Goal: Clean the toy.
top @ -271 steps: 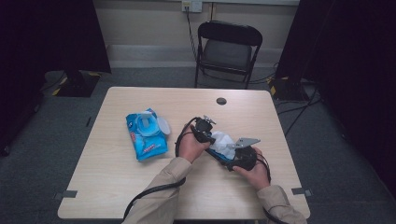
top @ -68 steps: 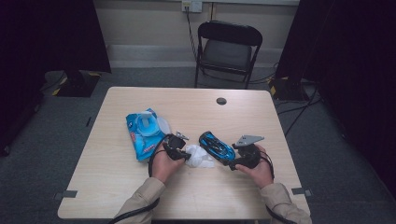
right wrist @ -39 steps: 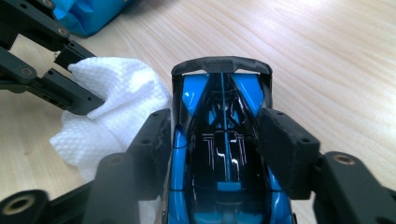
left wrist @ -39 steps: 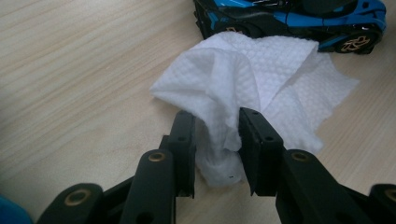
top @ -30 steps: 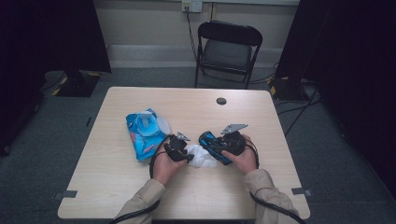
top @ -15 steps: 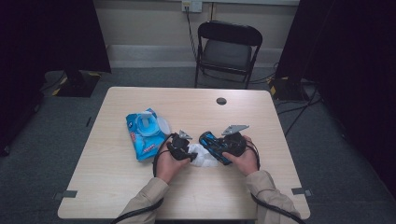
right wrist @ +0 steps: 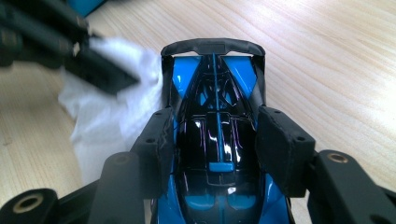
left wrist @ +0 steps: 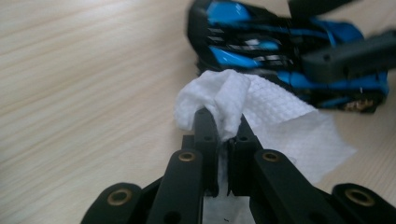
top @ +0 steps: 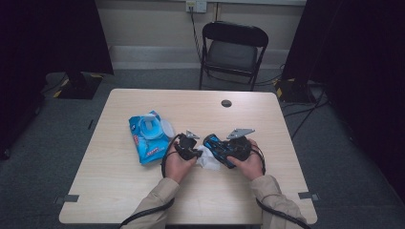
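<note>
A blue and black toy car (right wrist: 215, 93) lies on the table, and my right gripper (right wrist: 217, 135) is shut on it, one pad on each flank. In the high view the car (top: 216, 144) sits mid-table in the right gripper (top: 229, 150). My left gripper (left wrist: 223, 128) has just been closing and is now shut on a bunched fold of a white wipe (left wrist: 280, 121). The wipe spreads on the wood up against the car's side (left wrist: 261, 42). From above, the left gripper (top: 197, 152) points right at the wipe (top: 208, 161).
A blue pack of wipes (top: 148, 136) with its lid flap open lies left of the hands. A small black disc (top: 226, 103) sits near the table's far edge (top: 191, 91). A black folding chair (top: 231, 47) stands beyond the table.
The left gripper has edged slightly toward the car with the wipe. The right hand and the car have stayed put over the last second, left of where they were earlier.
</note>
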### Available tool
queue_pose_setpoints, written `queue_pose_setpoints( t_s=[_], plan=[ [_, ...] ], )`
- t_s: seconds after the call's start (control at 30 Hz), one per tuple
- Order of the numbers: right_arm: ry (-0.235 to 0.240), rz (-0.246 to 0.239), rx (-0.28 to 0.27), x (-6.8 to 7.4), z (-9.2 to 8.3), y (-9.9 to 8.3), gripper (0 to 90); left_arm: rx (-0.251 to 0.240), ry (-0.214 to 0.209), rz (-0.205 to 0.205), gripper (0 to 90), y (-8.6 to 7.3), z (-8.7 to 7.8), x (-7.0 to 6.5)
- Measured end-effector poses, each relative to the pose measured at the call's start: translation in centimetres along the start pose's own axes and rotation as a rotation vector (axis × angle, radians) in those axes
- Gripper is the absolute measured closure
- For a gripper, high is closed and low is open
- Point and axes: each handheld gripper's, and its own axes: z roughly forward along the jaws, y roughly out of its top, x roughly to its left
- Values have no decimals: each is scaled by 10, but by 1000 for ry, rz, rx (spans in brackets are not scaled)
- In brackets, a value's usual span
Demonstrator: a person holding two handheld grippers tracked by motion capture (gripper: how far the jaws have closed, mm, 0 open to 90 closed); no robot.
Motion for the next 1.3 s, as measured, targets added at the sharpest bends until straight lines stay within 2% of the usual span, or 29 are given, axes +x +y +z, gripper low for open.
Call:
queue_pose_setpoints(
  t_s=[0.07, 0.1, 0.13, 0.2, 0.23, 0.27, 0.3, 0.33, 0.37, 0.63, 0.67, 0.73, 0.77, 0.87, 0.93, 1.0, 1.07, 1.1, 1.13, 1.3],
  plan=[
    [0, -1, 1, 0, 0, 0, 475, -16, 14, -15, 853, 1, -3, 4],
    [0, 1, 0, 0, 0, 0, 475, -42, 32, -40, 853, 2, -7, 8],
    [0, 3, -2, 0, 0, -1, 476, -47, 42, -48, 852, 3, -8, 11],
    [-1, 3, -5, 0, 0, -1, 476, -44, 61, -48, 852, 4, -5, 13],
    [-3, 3, -5, 1, 0, -1, 476, -27, 52, -45, 850, 3, 2, 12],
    [-3, 3, -5, 1, 0, -1, 476, -27, 52, -45, 848, 3, 2, 12],
    [-4, 0, -5, 1, 0, -1, 476, 0, 51, -28, 847, 2, 10, 8],
    [-4, 0, -5, 1, 0, -1, 476, 0, 51, -28, 847, 2, 10, 8],
    [-4, -2, -4, 1, 0, 0, 476, -6, 36, -25, 845, 0, 16, 2],
    [-3, -2, -3, 1, -1, -1, 476, 21, 7, 3, 845, 2, 17, -10],
    [-3, 0, -2, 1, -1, -1, 476, 33, -13, 6, 846, 1, 16, -15],
    [-4, -2, -4, 1, 0, -1, 475, 27, -19, 8, 847, 0, 16, -18],
    [-5, -7, -3, 1, 0, -1, 476, 33, -48, 13, 847, 0, 17, -25],
    [-7, -9, -4, 1, 0, -1, 476, 43, -77, 21, 847, 0, 20, -33],
    [-8, -10, -5, 1, 0, -1, 475, 41, -71, 28, 847, -1, 21, -36],
    [-9, -10, -5, 1, 0, -1, 475, 46, -84, 30, 847, -1, 21, -38],
    [-9, -10, -5, 2, 0, -1, 475, 49, -114, 41, 847, -2, 22, -45],
    [-9, -10, -5, 2, 0, -1, 475, 49, -114, 41, 847, -2, 22, -45],
    [-9, -9, -5, 2, 0, -1, 475, 53, -130, 48, 847, -3, 24, -51],
    [-8, -8, -3, 2, 0, -1, 476, 51, -138, 50, 846, -3, 26, -59]
  ],
)
